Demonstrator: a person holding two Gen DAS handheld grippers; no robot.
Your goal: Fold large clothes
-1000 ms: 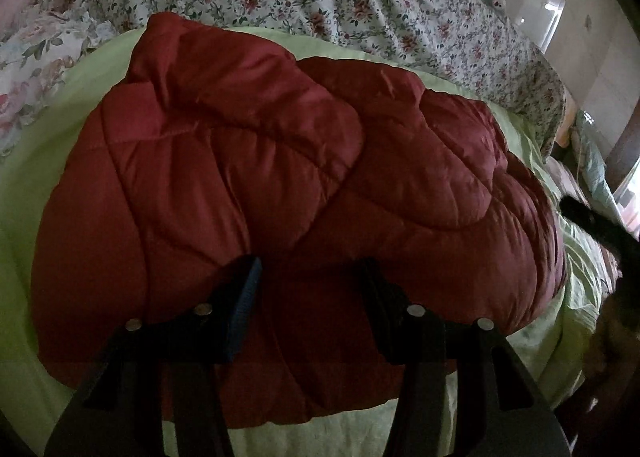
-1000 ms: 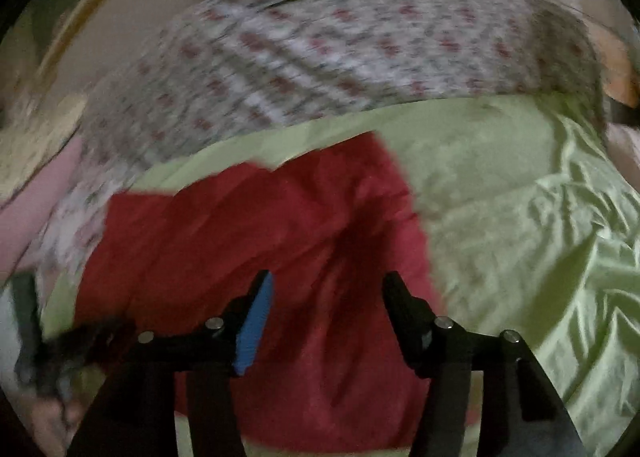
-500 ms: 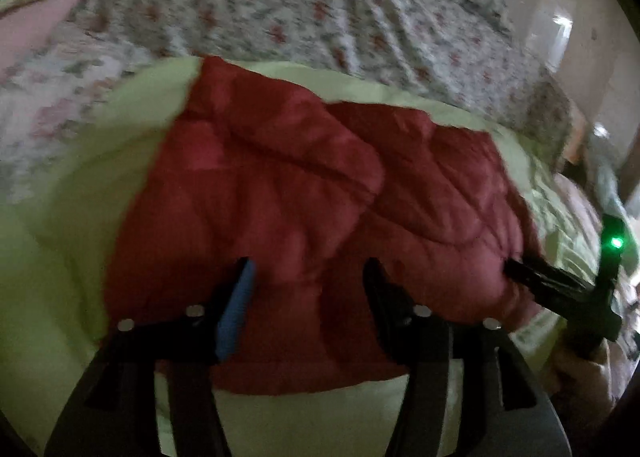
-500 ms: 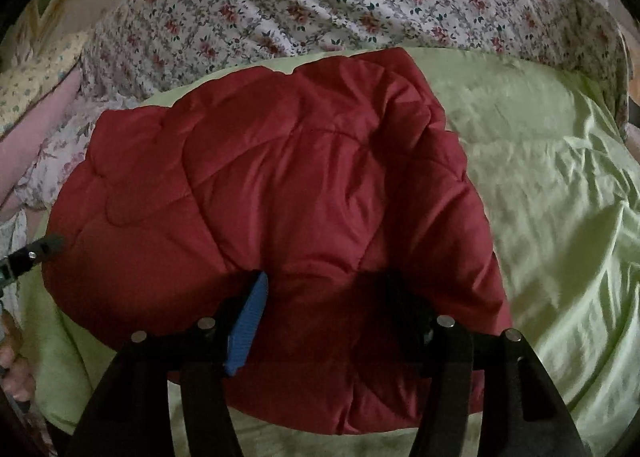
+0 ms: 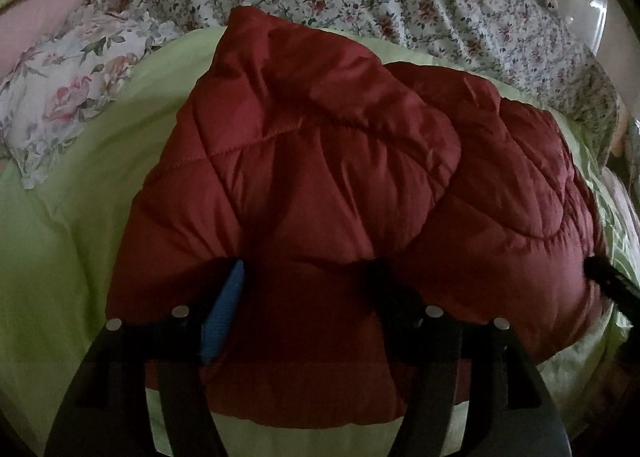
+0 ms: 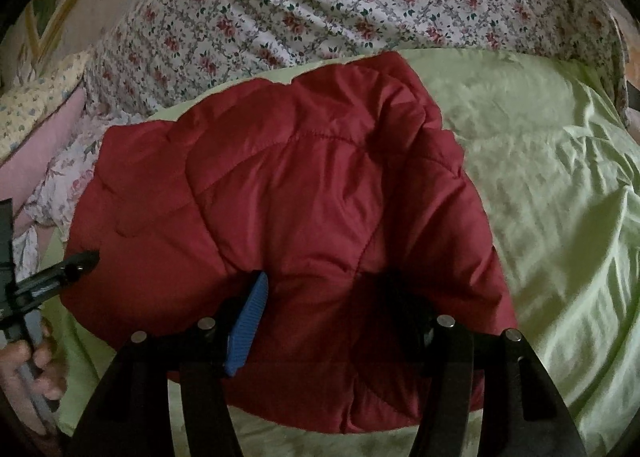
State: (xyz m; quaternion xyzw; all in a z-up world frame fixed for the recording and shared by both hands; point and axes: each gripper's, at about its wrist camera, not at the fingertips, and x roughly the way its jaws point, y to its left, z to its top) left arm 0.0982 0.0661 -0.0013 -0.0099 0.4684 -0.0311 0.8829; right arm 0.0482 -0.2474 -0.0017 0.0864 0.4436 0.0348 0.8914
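Folding a red quilted jacket (image 5: 344, 177) on a green bedsheet (image 6: 552, 177).
Left claw (image 5: 308, 277) and right claw (image 6: 328, 293), spread wide, apparently press its six-o'clock hem, flattening the bundle.

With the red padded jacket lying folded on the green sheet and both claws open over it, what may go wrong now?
1. The puffy red jacket looks springy; its top flap may unfold once released.
2. Both open claws, left claw and right claw, sit close over the slippery fabric; pulling back could drag it.
3. The green sheet is wrinkled, so the bundle may shift.
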